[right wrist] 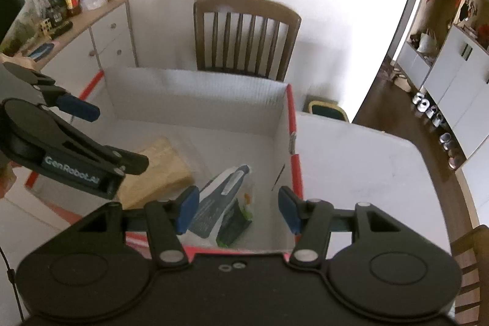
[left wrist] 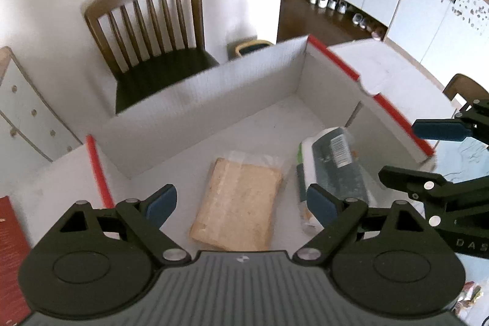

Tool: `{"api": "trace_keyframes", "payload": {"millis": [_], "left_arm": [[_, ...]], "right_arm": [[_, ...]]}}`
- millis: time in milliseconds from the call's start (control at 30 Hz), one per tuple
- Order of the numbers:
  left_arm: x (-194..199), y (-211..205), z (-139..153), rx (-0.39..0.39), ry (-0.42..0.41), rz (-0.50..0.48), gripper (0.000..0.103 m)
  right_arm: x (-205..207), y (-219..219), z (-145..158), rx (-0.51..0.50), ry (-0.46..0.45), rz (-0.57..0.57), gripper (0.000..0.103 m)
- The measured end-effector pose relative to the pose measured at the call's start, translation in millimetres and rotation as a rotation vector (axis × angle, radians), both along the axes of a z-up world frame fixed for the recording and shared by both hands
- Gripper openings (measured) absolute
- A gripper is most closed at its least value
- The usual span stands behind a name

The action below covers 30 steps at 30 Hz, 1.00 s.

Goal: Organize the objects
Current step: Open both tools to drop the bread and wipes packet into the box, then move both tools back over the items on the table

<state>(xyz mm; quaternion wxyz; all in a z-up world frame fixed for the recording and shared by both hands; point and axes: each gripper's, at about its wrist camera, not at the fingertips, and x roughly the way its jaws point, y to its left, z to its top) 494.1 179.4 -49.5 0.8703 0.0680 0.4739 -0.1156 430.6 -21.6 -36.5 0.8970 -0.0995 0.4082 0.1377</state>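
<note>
A white cardboard box (left wrist: 195, 100) with red edges stands open on the white table. Inside lie a tan block wrapped in clear plastic (left wrist: 238, 194) and a dark pouch with a white barcode label (left wrist: 333, 161). My left gripper (left wrist: 241, 203) is open and empty above the box's near side, over the tan block. My right gripper (right wrist: 238, 208) is open and empty above the pouch (right wrist: 223, 197); the tan block (right wrist: 159, 170) lies to its left in the box (right wrist: 195, 90). Each gripper shows in the other's view, the right one (left wrist: 428, 155) and the left one (right wrist: 101, 139).
A wooden chair (left wrist: 152, 26) stands behind the table against the white wall. A red book (left wrist: 9, 246) lies on the table at the left. A white drawer cabinet (right wrist: 101, 42) with clutter stands at the left. White table surface (right wrist: 366, 173) extends right of the box.
</note>
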Motion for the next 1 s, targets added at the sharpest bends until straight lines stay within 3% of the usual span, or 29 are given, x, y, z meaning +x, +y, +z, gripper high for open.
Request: {"api": "trace_keyframes", "payload": {"millis": [433, 1000], "left_arm": [[-79, -23, 58, -0.032, -0.08, 0.08, 0.092], [-188, -53, 84, -0.065, -0.171, 0.195, 0.092]], "right_arm": [[-60, -31, 40, 0.069, -0.051, 0.096, 0.06], [-136, -77, 49, 0.096, -0.083, 0.224, 0.067]]}}
